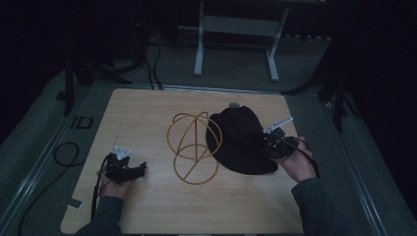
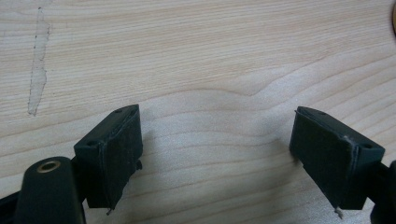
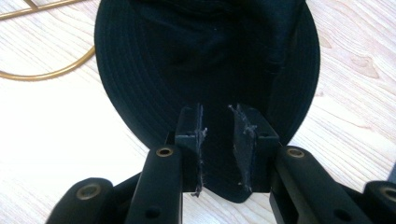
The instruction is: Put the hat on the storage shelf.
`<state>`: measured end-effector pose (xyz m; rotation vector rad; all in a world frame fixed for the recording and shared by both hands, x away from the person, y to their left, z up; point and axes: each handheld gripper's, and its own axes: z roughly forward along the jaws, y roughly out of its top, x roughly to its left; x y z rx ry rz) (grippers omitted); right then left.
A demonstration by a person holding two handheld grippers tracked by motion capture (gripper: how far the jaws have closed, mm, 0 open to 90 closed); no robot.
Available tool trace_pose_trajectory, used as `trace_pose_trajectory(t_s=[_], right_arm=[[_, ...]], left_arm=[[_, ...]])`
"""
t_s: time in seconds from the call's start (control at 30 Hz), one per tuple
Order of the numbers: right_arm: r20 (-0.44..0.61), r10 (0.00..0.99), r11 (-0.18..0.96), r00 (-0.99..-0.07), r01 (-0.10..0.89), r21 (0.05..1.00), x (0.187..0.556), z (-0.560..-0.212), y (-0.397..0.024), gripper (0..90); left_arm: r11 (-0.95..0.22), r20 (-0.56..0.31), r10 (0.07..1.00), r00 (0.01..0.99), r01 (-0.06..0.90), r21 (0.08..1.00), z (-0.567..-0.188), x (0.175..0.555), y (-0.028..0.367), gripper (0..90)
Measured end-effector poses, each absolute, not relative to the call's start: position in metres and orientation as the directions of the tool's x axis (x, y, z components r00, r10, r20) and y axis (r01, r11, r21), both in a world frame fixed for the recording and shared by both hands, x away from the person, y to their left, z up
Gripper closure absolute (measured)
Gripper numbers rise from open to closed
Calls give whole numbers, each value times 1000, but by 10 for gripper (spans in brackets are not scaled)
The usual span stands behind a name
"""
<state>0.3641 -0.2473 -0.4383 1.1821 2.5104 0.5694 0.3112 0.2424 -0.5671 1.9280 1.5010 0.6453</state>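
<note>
With my right tool [image 3: 218, 140] narrowed around the brim of the black hat [image 1: 239, 140] lying right of the wire stand [image 1: 193, 147], a shallow pinch could slip; my left tool [image 2: 219, 154] rests open, empty.

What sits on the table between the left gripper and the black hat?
The gold wire frame stands between the left gripper and the black hat, touching the hat's brim, as the high view shows.

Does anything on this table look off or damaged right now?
Only small wear. A pale scuff mark streaks the wooden table, and the right gripper has frayed edges on its fingers. The black hat and gold wire stand look intact.
</note>
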Motion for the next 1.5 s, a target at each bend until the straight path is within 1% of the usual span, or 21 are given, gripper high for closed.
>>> trace_pose_trajectory(t_s=[0.3,0.93,1.5], right_arm=[[-117,786,587,-607,673,451,372,-433,-251,713],[-150,763,628,-628,667,402,382,-422,-250,702],[-151,735,671,-661,679,296,407,-428,-234,698]], left_arm=[[-175,11,971,239,676,716,-567,311,242,176],[-172,8,971,239,674,719,-567,311,242,176],[-172,8,971,239,674,719,-567,311,242,176]])
